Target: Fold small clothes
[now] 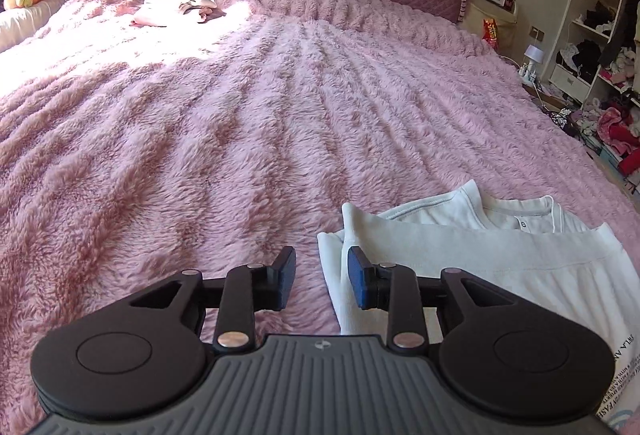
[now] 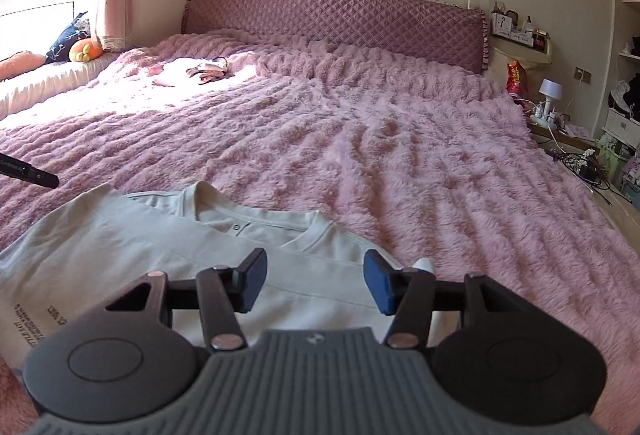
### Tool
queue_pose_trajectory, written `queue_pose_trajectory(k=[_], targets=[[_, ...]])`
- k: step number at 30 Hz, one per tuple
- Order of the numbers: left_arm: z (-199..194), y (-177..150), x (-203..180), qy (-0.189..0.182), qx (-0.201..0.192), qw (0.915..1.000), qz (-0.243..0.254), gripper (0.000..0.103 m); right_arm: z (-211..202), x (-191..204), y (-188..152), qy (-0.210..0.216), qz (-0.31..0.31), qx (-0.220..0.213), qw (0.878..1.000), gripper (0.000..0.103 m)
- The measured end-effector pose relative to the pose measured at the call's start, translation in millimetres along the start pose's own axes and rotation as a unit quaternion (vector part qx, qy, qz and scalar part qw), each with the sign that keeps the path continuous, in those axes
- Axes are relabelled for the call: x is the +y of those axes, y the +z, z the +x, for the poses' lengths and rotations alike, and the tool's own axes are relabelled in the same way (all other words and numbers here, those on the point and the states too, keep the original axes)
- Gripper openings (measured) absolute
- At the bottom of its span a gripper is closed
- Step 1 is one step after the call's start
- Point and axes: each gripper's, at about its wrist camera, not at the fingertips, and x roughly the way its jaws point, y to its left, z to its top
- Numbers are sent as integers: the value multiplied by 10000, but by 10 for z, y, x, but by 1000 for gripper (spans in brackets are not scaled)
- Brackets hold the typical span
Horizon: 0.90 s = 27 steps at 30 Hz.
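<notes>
The white shirt lay partly folded on the pink fleece bedspread, occupying the lower right of the left wrist frame and the lower left of the right wrist frame. Its collar faced the quilted headboard. The left gripper stood with jaws apart, holding nothing, positioned at the shirt's left edge, one pad over the fabric and the other over the bedspread. The right gripper was likewise spread wide and empty, hovering above the shirt's right portion; contact with the cloth could not be confirmed from this angle. A small pile of pale clothes sat in sunlight at upper left, well apart from the shirt.
</notes>
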Motion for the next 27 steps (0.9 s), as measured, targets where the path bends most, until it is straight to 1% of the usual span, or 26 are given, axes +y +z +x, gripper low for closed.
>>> queue_pose_trajectory(k=[2, 4, 5, 6, 7, 9, 11, 12, 14, 15, 17, 18, 21, 23, 24, 25, 27], targets=[[-194, -135, 34, -254, 84, 9996, -33, 35, -147, 408, -31, 419, 51, 111, 9990, 51], [-384, -290, 54, -465, 93, 9988, -105, 35, -270, 829, -85, 749, -88, 167, 9970, 52], [-494, -384, 87, -645, 37, 9977, -216, 35, -326, 1028, -120, 817, -195, 177, 9963, 52], [-623, -504, 120, -976, -12, 9947, -335, 35, -367, 1199, -152, 905, -307, 224, 9952, 52], [-712, -600, 137, -1169, -68, 9922, -436, 35, -441, 1432, -228, 933, -453, 181, 9944, 52], [-820, -767, 124, -1465, -66, 9875, -575, 38, -501, 1695, -330, 765, -702, 54, 9946, 53], [-826, -887, 85, -1537, 8, 9862, -613, 41, -478, 1879, -452, 600, -819, -13, 9948, 52], [-802, -946, 61, -1518, 88, 9864, -619, 41, -433, 1916, -517, 576, -755, 85, 9954, 51], [-709, -1008, 53, -1461, 244, 9869, -634, 41, -286, 1879, -635, 530, -407, 450, 9967, 50], [-642, -1032, 54, -1371, 357, 9878, -642, 41, -236, 1846, -689, 493, -248, 579, 9968, 50], [-537, -1063, 67, -1292, 527, 9886, -573, 41, -130, 1770, -805, 383, -52, 791, 9961, 50], [-520, -1102, 101, -1283, 555, 9886, -563, 40, -86, 1723, -874, 403, 38, 829, 9957, 50], [-454, -1139, 129, -1299, 631, 9882, -516, 40, -72, 1677, -928, 455, 141, 832, 9954, 50], [-453, -1143, 132, -1319, 625, 9881, -491, 40, -108, 1650, -872, 462, 230, 826, 9952, 50], [-465, -1153, 138, -1347, 611, 9878, -495, 41, -150, 1629, -821, 484, 314, 697, 9959, 50], [-469, -1157, 148, -1373, 603, 9873, -518, 41, -189, 1580, -724, 529, 401, 461, 9967, 51], [-472, -1186, 163, -1423, 582, 9865, -559, 41, -144, 1509, -507, 425, 447, 165, 9980, 55]])
